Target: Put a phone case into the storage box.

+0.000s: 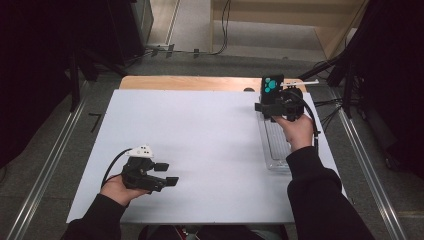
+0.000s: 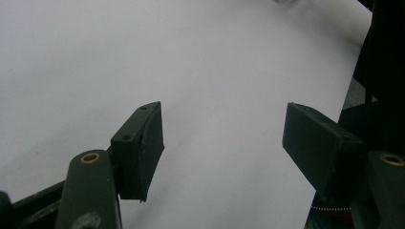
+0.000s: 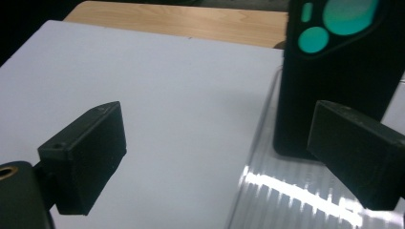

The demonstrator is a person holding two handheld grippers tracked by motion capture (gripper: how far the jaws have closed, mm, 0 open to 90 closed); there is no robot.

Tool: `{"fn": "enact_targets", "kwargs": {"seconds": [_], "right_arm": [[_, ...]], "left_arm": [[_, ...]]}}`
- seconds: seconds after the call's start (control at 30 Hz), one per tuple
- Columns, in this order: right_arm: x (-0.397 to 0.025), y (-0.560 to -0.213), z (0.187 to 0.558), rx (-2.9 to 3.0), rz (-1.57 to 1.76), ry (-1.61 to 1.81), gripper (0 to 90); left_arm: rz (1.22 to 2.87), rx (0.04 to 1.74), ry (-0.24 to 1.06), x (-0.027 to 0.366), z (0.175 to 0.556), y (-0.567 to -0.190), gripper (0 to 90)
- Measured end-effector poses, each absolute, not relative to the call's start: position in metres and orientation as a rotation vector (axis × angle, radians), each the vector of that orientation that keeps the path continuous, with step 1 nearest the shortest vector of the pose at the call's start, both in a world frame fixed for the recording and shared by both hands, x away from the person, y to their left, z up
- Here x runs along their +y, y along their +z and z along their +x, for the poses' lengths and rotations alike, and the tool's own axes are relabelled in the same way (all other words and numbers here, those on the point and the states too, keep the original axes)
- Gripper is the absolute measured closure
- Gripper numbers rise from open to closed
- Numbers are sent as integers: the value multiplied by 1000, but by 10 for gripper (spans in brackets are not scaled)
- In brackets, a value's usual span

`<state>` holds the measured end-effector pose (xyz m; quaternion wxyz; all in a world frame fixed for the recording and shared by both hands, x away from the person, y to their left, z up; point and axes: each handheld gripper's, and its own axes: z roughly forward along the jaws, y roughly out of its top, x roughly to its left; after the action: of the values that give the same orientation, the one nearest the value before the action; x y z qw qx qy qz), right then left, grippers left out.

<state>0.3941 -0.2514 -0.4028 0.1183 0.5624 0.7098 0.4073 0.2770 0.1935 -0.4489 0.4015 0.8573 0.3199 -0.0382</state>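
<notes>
Matt black phone case (image 3: 334, 81), glossy clear ribbed plastic tray (image 3: 286, 195), wooden table edge (image 3: 191, 24)

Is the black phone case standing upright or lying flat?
Upright: the black phone case stands on end in the clear tray, with the open right gripper beside it.

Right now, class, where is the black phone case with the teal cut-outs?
In the high view the black phone case stands upright at the table's far right, on the far end of the clear ribbed tray, just ahead of the open right gripper.
</notes>
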Motion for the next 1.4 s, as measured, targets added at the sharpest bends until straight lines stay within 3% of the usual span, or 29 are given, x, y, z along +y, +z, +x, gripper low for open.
{"fn": "enact_targets", "kwargs": {"seconds": [0.33,0.4,1.23,1.3,1.4], "right_arm": [[-236,-405,375,2178,1547,1285,54],[-235,-406,371,2190,1533,1306,122],[-221,-415,319,2398,1322,1343,133],[-221,-417,315,2427,1304,1354,186],[-222,-419,309,2444,1277,1355,195]], "left_arm": [[2165,810,-108,193,278,-450,308],[2165,810,-106,193,278,-450,308],[2162,802,-94,195,278,-447,308],[2162,802,-93,195,278,-447,308],[2158,801,-92,195,277,-446,308]]}}
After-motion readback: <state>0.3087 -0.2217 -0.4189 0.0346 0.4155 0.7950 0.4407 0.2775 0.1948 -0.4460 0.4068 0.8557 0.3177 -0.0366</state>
